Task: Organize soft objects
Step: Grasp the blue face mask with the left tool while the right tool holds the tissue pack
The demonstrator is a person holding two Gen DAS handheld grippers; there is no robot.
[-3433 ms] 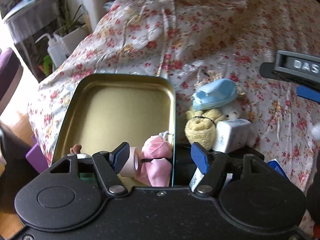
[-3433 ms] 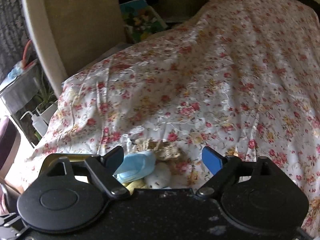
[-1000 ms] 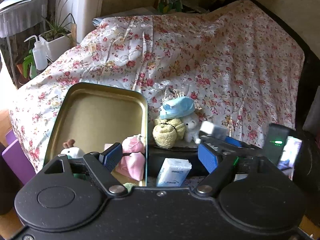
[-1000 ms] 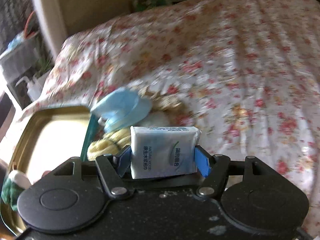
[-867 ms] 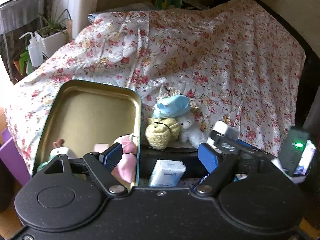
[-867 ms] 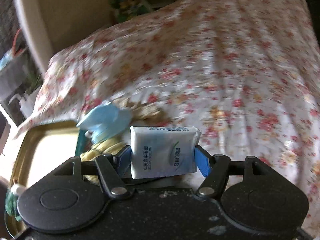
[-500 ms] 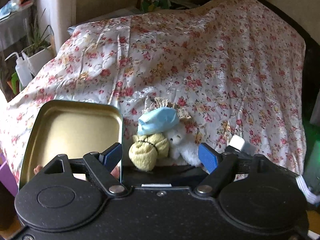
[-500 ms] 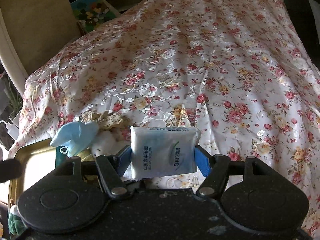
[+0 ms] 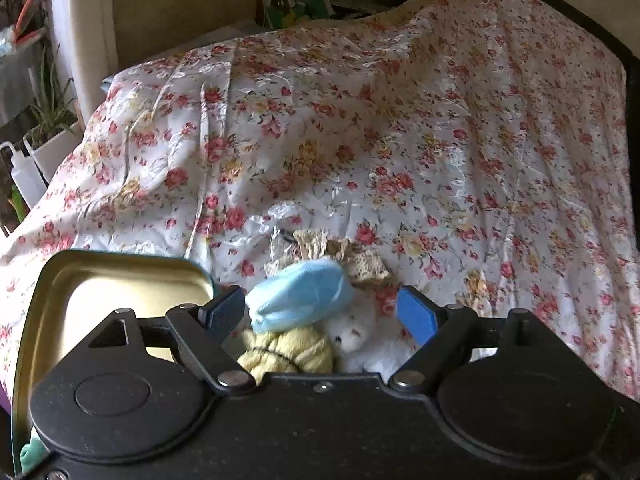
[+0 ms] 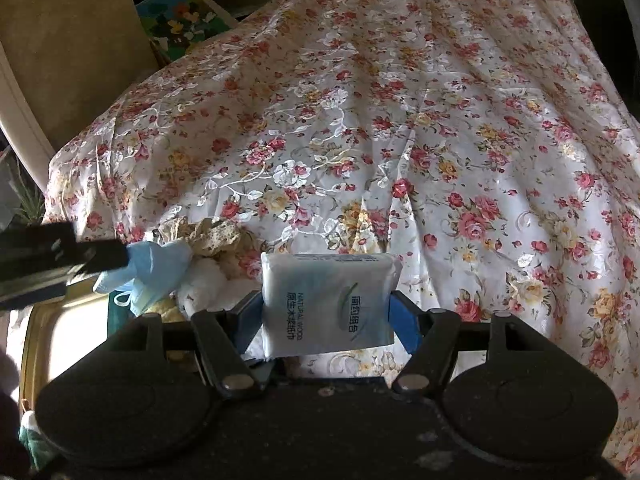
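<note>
Right wrist view shows the right gripper pinching a white tissue pack squarely between its blue pads, at the lower middle of the frame, above the flowered bedspread. Left wrist view shows the left gripper with its jaws spread wide and nothing pressed between them; they frame a small heap of soft toys at the lower middle: a blue plush lying on top of a yellow yarn-like toy, a white plush just beside them on the right, and a beige lacy piece behind. My guess is that the heap is the risk: the toys touch and overlap, so closing on the blue one could drag the yellow one along or knock the white one aside, and a soft body may squash and slip from the pads. The tissue pack is slick-looking plastic and could slide out if the grip loosens while it is carried. The two tools are also close, since the left one shows as a dark blur at the left edge of the right view, so they could bump. The open gold tin sits at the lower left; its visible floor looks bare, with a green scrap at the bottom left corner, though the tool hides most of the near end.
</note>
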